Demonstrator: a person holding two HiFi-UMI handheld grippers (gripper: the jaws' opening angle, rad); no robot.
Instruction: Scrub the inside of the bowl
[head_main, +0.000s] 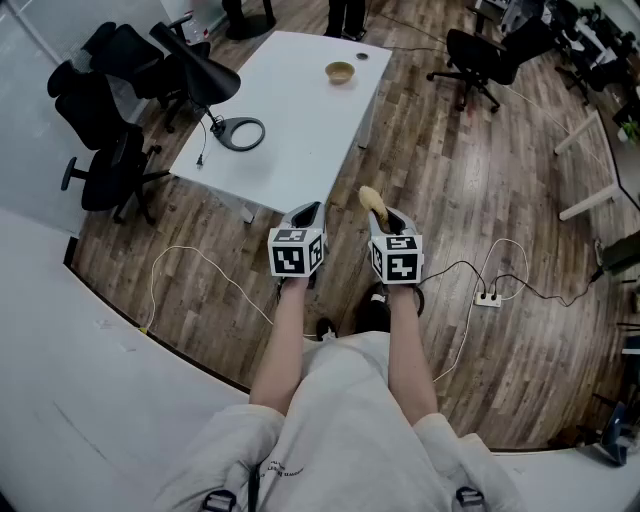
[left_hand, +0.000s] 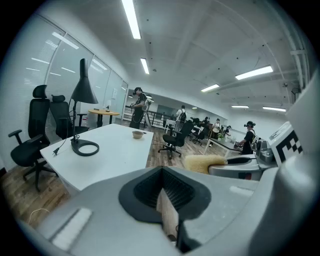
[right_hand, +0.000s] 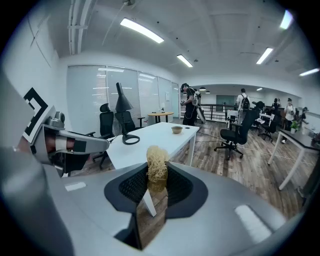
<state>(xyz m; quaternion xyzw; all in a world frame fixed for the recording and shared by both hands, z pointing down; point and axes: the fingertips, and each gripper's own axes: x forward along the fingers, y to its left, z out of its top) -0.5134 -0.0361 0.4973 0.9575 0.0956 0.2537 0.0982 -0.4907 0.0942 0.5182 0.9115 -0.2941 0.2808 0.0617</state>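
White table (head_main: 290, 110), wood floor (head_main: 480, 180)

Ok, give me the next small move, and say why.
Probably walk up to the white rectangular table and carry the right tool toward the small tan bowl: it clamps the beige fibrous scrubber, but the bowl sits far off, near the table's far edge.

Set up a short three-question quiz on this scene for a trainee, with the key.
1. True or false: the bowl sits on the white table, apart from both grippers.
2. Whose fingers are shut on the scrubber? A) the left's B) the right's C) neither's
3. Fill in: the black desk ___ stands on the same table, nearer the person than the bowl.

Key: 1 true. 2 B, the right gripper. 3 lamp.
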